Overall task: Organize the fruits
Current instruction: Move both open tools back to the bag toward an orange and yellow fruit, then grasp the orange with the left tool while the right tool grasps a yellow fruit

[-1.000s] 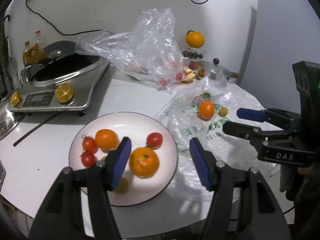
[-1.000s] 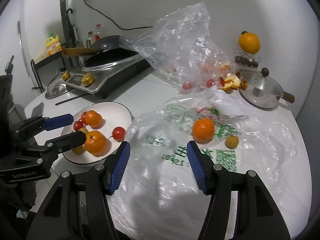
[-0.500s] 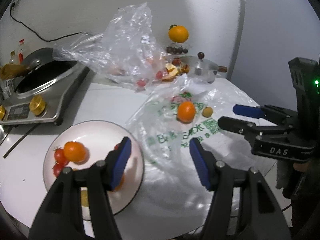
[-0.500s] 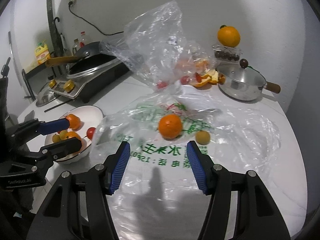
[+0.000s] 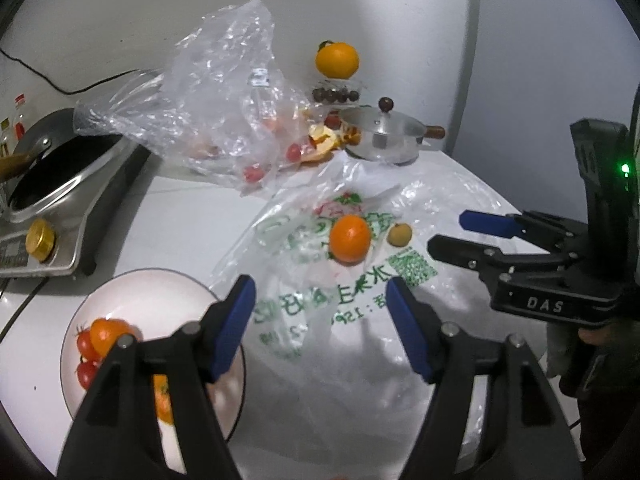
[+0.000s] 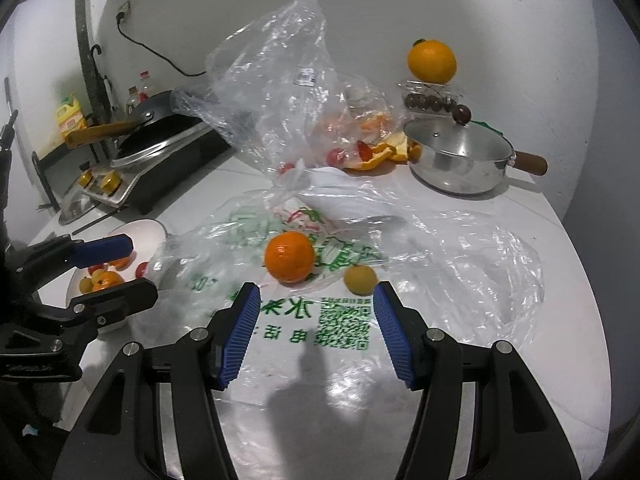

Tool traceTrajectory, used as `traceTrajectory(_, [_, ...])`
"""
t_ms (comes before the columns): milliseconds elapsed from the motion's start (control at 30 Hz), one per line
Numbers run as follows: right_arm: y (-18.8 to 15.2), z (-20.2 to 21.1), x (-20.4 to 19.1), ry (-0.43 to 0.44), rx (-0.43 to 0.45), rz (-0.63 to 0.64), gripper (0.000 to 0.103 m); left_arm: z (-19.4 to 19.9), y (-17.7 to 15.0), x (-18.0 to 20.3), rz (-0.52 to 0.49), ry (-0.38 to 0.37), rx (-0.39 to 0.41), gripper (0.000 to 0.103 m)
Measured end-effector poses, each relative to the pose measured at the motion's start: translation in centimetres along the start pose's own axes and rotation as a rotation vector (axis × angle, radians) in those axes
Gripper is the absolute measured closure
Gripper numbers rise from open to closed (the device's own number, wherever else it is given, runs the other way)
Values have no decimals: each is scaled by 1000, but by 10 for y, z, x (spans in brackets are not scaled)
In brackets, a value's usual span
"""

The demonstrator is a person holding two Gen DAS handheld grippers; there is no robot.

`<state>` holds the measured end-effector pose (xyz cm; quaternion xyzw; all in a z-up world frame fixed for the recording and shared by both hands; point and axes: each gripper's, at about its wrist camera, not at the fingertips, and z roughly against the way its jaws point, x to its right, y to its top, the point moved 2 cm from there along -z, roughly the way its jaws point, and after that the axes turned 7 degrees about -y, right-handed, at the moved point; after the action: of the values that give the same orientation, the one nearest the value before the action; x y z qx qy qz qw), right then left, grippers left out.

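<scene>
Currently both tools are empty. Left hand-held gripper (image 5: 322, 330): pads apart, nothing between them, hovering over the near edge of the printed plastic bag (image 5: 340, 308), beside the white plate (image 5: 132, 288). Right hand-held gripper (image 6: 316, 334): pads apart too, hovering over the same bag and aimed at the loose fruit ahead.

Task items still loose: one orange (image 6: 289, 257) and one small yellow fruit (image 6: 360, 279), lying on the bag near each other, not touching as far as I can tell. The bag is spread flat on the white table (image 5: 188, 216), which keeps the fruit from rolling far and leaves both open to a grasp from above or front.

Plate count, left view: two small tomatoes and one orange clear, and one more orange part hidden behind the left finger. The right view also shows a yellowish fruit there and a third tomato; exact total is uncertain.

Judgement: the plate is the collection point, so the right tool is lined up for the next pick, probably the orange. Its gap looks wider than the orange.

Elsewhere: one crumpled clear bag (image 6: 280, 92) with a few tomatoes and peel by it, one lidded steel pot (image 6: 460, 156), one large orange (image 6: 432, 61) atop a box of dark fruit, one cooker with pan (image 6: 160, 148).
</scene>
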<state>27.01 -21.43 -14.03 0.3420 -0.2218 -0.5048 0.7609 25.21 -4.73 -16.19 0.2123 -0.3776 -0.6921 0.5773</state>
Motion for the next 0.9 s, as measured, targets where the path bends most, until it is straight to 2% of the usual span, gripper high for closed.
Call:
traceTrajectory(400, [6, -31, 17, 1, -33, 6, 41, -32, 11, -1, 1, -16, -26, 34])
traceTrajectory(533, [9, -42, 19, 9, -42, 9, 44, -40, 17, 0, -9, -19, -27, 34])
traceTrajectory(633, [9, -53, 21, 10, -60, 8, 51, -48, 21, -1, -10, -23, -32, 34])
traceTrajectory(900, [11, -73, 23, 17, -106, 17, 54, -74, 21, -4, -2, -38, -63, 34])
